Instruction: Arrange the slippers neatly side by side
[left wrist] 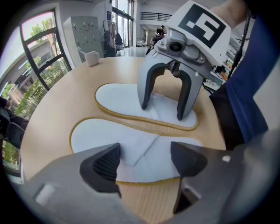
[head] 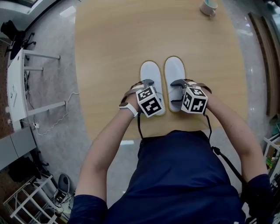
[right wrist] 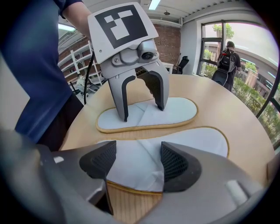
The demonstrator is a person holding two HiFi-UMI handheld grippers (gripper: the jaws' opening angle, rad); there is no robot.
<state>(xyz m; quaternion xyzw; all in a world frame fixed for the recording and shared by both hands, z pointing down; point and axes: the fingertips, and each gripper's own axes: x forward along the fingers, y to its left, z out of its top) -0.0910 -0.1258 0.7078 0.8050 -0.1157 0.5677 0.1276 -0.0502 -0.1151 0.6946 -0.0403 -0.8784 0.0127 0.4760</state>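
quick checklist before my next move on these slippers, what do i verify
1. left claw open over left slipper: ok
2. right claw open over right slipper: ok
3. slippers parallel with a narrow gap and no overlap: ok
4. far ends level: cannot tell; the right one looks slightly ahead in the head view
5. mug far from both slippers on the table: ok
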